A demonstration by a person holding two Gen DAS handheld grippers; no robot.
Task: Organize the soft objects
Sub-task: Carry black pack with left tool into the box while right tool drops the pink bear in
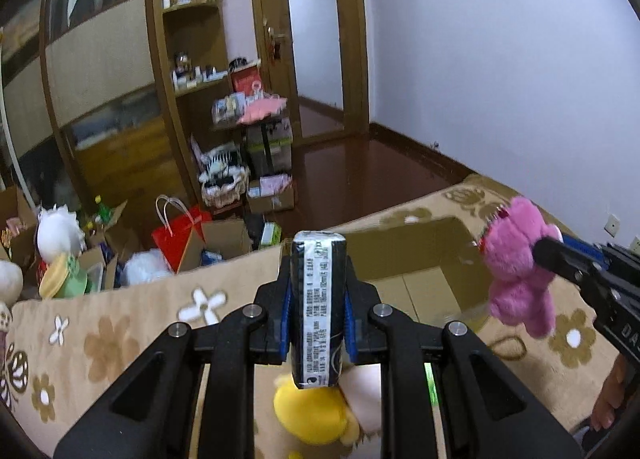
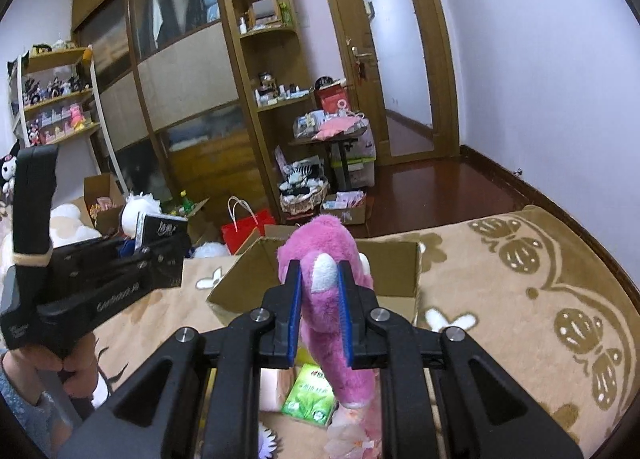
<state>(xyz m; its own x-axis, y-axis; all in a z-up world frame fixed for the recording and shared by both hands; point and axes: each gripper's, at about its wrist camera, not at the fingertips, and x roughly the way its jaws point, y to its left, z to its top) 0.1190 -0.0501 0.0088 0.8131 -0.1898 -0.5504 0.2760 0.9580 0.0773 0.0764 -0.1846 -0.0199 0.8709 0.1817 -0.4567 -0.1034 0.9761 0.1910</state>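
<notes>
Beige floral bedding [image 2: 500, 279] fills the lower half of both views, and on it sits an open cardboard box [image 2: 414, 259], flaps up, mouth facing upward. In the right wrist view the box lies just behind the held toy, at frame centre; in the left wrist view the same box [image 1: 416, 247] sits right of centre, beyond the fingertips.

Next in size, the pink plush toy [image 2: 326, 287] hangs in the right gripper [image 2: 320, 271], whose blue pads pinch it at the upper body; its long axis runs downward, legs dangling toward the lower frame. From the left wrist view the toy [image 1: 518, 271] hovers over the box's right rim.

Smaller, the dark tissue pack [image 1: 318, 307] stands upright in the left gripper [image 1: 318, 283], jaws pressed on its narrow sides, long axis vertical. It sits left of the box's opening.

Judging by this, the right hand is nearer the box, so the plush seems likely to drop first. Loose items remain below: a yellow plush [image 1: 312, 415] and a green tissue pack [image 2: 310, 399].
</notes>
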